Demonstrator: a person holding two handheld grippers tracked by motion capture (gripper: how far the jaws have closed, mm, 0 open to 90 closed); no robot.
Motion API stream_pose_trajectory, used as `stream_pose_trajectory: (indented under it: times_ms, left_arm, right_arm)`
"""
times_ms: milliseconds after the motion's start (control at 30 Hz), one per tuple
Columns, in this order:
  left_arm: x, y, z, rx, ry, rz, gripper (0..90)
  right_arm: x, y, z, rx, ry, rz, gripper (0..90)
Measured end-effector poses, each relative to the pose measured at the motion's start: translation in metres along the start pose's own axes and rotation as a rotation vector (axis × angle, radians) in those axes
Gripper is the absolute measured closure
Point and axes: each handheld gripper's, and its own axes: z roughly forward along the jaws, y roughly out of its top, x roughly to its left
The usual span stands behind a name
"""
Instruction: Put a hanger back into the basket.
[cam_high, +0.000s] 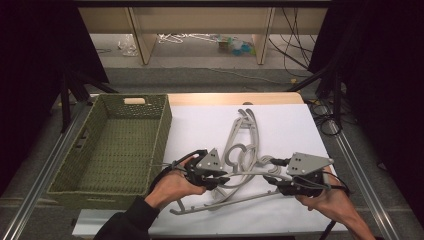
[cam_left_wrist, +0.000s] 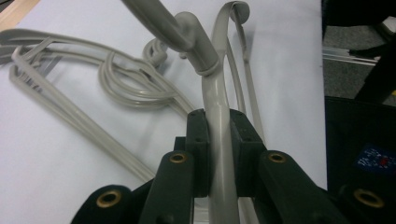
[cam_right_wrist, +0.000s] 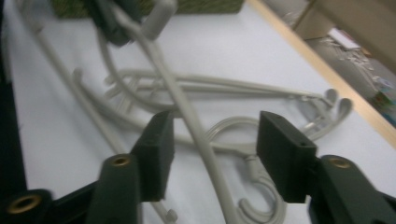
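Observation:
Several grey plastic hangers (cam_high: 245, 131) lie tangled on the white sheet (cam_high: 292, 127). My left gripper (cam_high: 225, 180) (cam_left_wrist: 217, 140) is shut on the arm of one grey hanger (cam_left_wrist: 212, 88), just below its hook neck; the arm runs straight up between the pads. My right gripper (cam_high: 271, 181) (cam_right_wrist: 215, 144) faces it from the right and stands open. A thin hanger arm (cam_right_wrist: 187, 116) passes through the gap between its pads (cam_right_wrist: 159, 149) without touching either. In the right gripper view that arm leads up to the left gripper (cam_right_wrist: 112, 21) at the top.
A green woven basket (cam_high: 161, 131) stands empty on the left side of the table, against the sheet's edge; it also shows at the top as the basket (cam_right_wrist: 205, 5). A wooden table edge (cam_high: 235, 98) runs behind the sheet. Metal rails flank both sides.

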Motion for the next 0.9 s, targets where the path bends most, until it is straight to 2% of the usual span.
stream_pose_trajectory:
  times_ms: [33, 167, 200, 233, 300, 400, 433, 500, 533, 567, 600, 633, 667, 700, 767, 800, 833, 867, 900]
  left_arm:
    - [0.000, 0.000, 0.000, 0.000, 0.000, 0.000, 80.1]
    - [0.009, 0.002, -0.014, -0.007, 0.062, -0.049, 80.0]
    - [0.011, 0.002, -0.019, -0.011, 0.079, -0.059, 80.0]
    - [0.017, 0.004, -0.029, -0.024, 0.097, -0.087, 80.0]
    - [0.020, 0.006, -0.034, -0.029, 0.111, -0.095, 80.0]
    - [0.032, 0.011, -0.056, -0.065, 0.173, -0.145, 79.9]
    - [0.032, 0.011, -0.056, -0.065, 0.173, -0.145, 79.9]
    - [0.037, 0.014, -0.070, -0.087, 0.199, -0.160, 79.9]
    - [0.041, 0.017, -0.085, -0.109, 0.232, -0.164, 80.0]
    - [0.043, 0.019, -0.093, -0.114, 0.254, -0.162, 80.0]
    - [0.043, 0.019, -0.093, -0.114, 0.254, -0.162, 80.0]
    - [0.048, 0.021, -0.108, -0.120, 0.286, -0.161, 80.0]
    - [0.048, 0.021, -0.108, -0.120, 0.286, -0.161, 80.0]
    - [0.056, 0.020, -0.125, -0.127, 0.332, -0.166, 80.1]
    - [0.067, 0.014, -0.144, -0.141, 0.392, -0.181, 80.0]
    - [0.067, 0.014, -0.144, -0.141, 0.392, -0.181, 80.0]
    - [0.077, 0.005, -0.159, -0.141, 0.443, -0.201, 80.0]
    - [0.081, -0.001, -0.166, -0.146, 0.466, -0.208, 80.1]
    - [0.081, -0.001, -0.166, -0.146, 0.466, -0.208, 80.1]
  right_arm:
    - [-0.002, 0.000, -0.001, -0.005, -0.002, 0.019, 44.6]
    - [-0.004, -0.003, -0.005, -0.008, -0.020, 0.045, 41.4]
    - [-0.004, -0.004, -0.005, -0.014, -0.027, 0.061, 40.6]
    - [-0.003, -0.006, -0.005, -0.014, -0.014, 0.100, 39.5]
    - [-0.004, -0.006, -0.005, -0.019, -0.020, 0.109, 38.7]
    - [-0.002, -0.009, -0.002, -0.013, -0.008, 0.138, 38.5]
    - [-0.002, -0.009, -0.002, -0.013, -0.008, 0.138, 38.5]
    - [-0.002, -0.010, -0.001, -0.013, -0.010, 0.140, 38.4]
    - [-0.001, -0.011, -0.001, -0.002, 0.007, 0.155, 38.3]
    - [-0.001, -0.011, 0.000, -0.011, 0.007, 0.160, 38.3]
    - [-0.001, -0.011, 0.000, -0.011, 0.007, 0.160, 38.3]
    - [-0.001, -0.012, 0.001, -0.003, 0.011, 0.161, 38.1]
    - [-0.001, -0.013, 0.002, -0.005, 0.012, 0.160, 38.0]
    - [0.000, -0.013, 0.002, -0.004, 0.011, 0.163, 38.0]
    - [0.000, -0.014, 0.003, -0.001, 0.016, 0.173, 37.9]
    - [0.000, -0.014, 0.003, -0.001, 0.016, 0.173, 37.9]
    - [-0.001, -0.016, 0.003, -0.005, 0.012, 0.174, 37.5]
    - [-0.001, -0.016, 0.004, -0.011, 0.007, 0.178, 37.2]
    - [-0.001, -0.016, 0.004, -0.011, 0.007, 0.178, 37.2]
